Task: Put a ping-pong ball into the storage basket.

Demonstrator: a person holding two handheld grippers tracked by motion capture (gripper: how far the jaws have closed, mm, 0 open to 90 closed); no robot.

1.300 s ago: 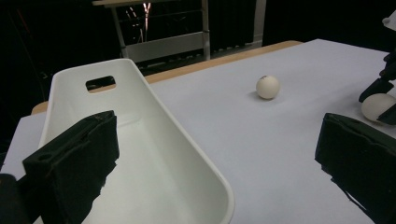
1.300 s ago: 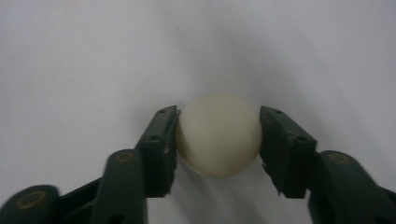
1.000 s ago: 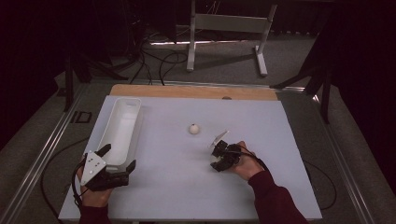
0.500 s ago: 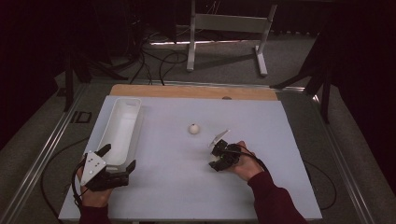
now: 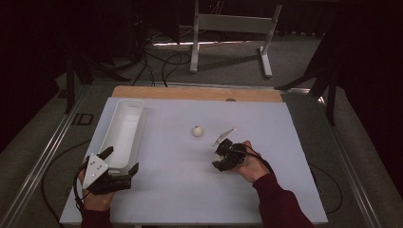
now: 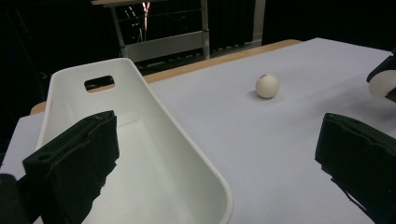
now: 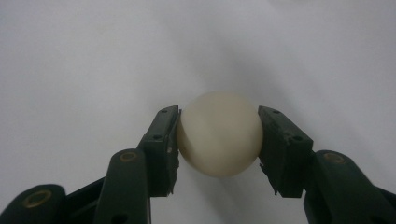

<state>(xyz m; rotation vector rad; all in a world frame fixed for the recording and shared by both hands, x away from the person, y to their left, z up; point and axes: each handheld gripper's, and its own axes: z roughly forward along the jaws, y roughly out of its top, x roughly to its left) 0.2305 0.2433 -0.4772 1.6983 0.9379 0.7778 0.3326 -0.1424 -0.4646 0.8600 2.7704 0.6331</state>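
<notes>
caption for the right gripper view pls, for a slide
Right gripper with black jaws shut on a round cream ball above the plain white table surface.

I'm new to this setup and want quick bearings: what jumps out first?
A cream ball clamped between the right gripper jaws, low over the white table. A second ball sits loose mid-table. At the left, a long white bin lies by the open left gripper.
</notes>
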